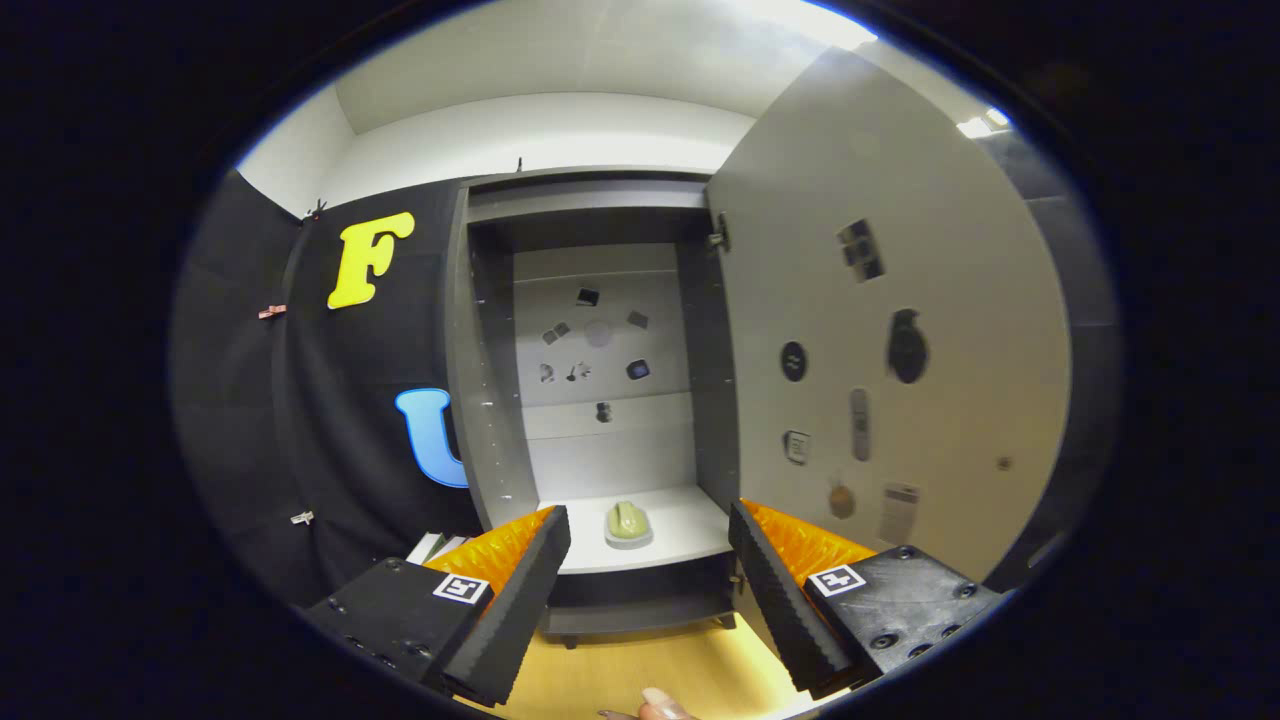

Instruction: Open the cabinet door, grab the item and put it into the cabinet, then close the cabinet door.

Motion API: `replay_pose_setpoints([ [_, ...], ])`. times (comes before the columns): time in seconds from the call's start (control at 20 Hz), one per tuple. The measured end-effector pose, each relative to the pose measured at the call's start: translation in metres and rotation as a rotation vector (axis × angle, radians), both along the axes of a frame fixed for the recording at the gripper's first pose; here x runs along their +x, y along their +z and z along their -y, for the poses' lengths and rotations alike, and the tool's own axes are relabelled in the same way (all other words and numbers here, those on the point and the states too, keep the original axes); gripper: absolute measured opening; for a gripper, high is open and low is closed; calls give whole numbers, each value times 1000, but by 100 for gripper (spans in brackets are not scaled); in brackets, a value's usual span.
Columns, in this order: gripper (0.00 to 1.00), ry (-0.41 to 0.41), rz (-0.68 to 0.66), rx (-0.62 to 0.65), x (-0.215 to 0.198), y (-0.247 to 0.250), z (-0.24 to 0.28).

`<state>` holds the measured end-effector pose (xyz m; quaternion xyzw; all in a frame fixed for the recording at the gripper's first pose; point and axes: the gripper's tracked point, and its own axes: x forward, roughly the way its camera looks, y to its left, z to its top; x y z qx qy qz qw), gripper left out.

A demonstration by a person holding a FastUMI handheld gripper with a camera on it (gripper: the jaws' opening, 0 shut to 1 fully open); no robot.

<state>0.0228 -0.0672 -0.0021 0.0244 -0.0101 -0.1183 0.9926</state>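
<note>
The tongs [650, 560] stand wide open, holding nothing. Beyond them at 12 o'clock the small green item [627, 522] already rests on the cabinet shelf [690, 530]. It looks light, rigid and smooth, best pinched across its sides. At 2 o'clock the cabinet door [890, 330] hangs open.

I see black cloth [330, 400] hanging left of the cabinet [480, 400], a white wall [540, 135] above it, wood floor [640, 665] below.
</note>
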Motion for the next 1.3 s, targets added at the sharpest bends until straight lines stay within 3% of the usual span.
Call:
replay_pose_setpoints([
  [0.35,99,-73,83,10,-113,36,77],
  [0.65,98,-114,94,-20,-164,37,170],
  [0.95,98,-26,55,-5,-150,11,213],
  [1.3,98,110,11,43,-94,-12,207],
])
